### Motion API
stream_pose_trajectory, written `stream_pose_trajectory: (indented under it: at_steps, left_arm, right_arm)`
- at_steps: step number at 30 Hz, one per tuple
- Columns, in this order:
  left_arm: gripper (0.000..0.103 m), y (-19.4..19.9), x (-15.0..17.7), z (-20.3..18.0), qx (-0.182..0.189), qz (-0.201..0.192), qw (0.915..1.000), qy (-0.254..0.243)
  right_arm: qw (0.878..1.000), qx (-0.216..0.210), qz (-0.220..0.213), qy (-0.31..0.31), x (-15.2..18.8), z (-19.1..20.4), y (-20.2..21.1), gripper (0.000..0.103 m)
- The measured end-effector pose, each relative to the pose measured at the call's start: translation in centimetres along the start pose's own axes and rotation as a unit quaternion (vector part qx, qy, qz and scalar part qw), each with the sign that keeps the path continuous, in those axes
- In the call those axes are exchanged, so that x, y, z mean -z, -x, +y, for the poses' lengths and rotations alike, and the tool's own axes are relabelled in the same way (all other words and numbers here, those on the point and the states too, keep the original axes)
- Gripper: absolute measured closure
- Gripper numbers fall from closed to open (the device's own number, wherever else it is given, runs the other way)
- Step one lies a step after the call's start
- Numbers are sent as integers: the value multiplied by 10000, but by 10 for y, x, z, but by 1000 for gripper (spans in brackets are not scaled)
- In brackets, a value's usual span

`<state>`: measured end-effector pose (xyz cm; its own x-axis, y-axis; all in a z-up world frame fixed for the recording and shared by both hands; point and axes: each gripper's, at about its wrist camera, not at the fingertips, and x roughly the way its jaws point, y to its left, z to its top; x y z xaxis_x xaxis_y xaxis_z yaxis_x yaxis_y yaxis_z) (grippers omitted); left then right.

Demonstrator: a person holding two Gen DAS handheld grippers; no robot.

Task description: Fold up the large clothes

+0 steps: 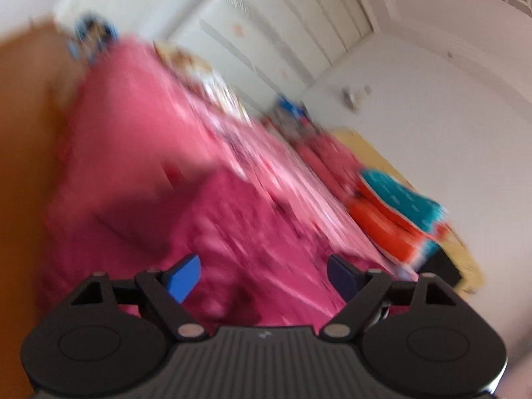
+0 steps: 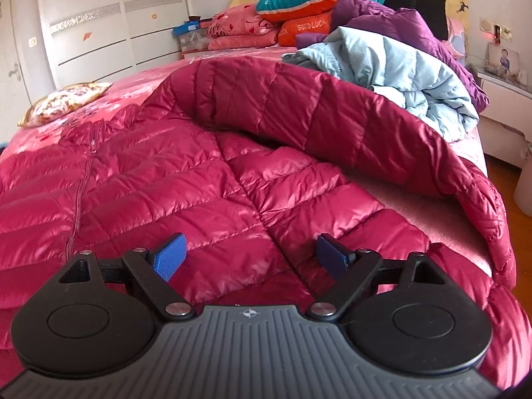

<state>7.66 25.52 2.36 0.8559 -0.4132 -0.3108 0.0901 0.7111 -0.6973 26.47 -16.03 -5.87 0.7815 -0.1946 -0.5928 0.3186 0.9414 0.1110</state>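
Observation:
A crimson quilted down jacket (image 2: 186, 179) lies spread across the bed, zip side up, with one sleeve (image 2: 349, 113) arching over to the right edge. My right gripper (image 2: 252, 259) hovers just above the jacket's near part, jaws wide apart, nothing between the blue pads (image 2: 168, 257). The left wrist view is tilted and heavily blurred; the same crimson jacket (image 1: 226, 232) fills its middle. My left gripper (image 1: 262, 276) stands open over it, with only fabric showing behind the gap between its blue pads (image 1: 184, 274).
A pale blue down jacket (image 2: 405, 76) and a purple one (image 2: 392, 16) are heaped at the bed's far right. Pillows and folded blankets (image 2: 299, 6) line the headboard. A patterned cushion (image 2: 63, 103) lies left. White wardrobe (image 2: 109, 23) behind, nightstand (image 2: 502, 93) right, wooden floor (image 1: 23, 166).

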Motion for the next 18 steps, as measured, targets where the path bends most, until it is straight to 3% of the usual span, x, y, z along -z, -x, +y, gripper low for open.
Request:
stream_pose_trajectory:
  at_steps: [5, 9, 14, 18]
  left_arm:
    - [20, -22, -6, 17, -627, 81, 9977, 254]
    - [24, -17, -16, 37, -1377, -278, 9892, 428]
    - [24, -4, -41, 49, -2189, -1161, 9680, 400]
    - [21, 5, -55, 65, -3051, -1416, 9411, 352]
  right_arm:
    - [10000, 4, 32, 87, 2, 2, -7, 0]
    - [10000, -36, 53, 57, 5, 1, -13, 0]
    - [9998, -48, 94, 155, 11, 2, -20, 0]
    - [9997, -54, 103, 195, 14, 1, -24, 0]
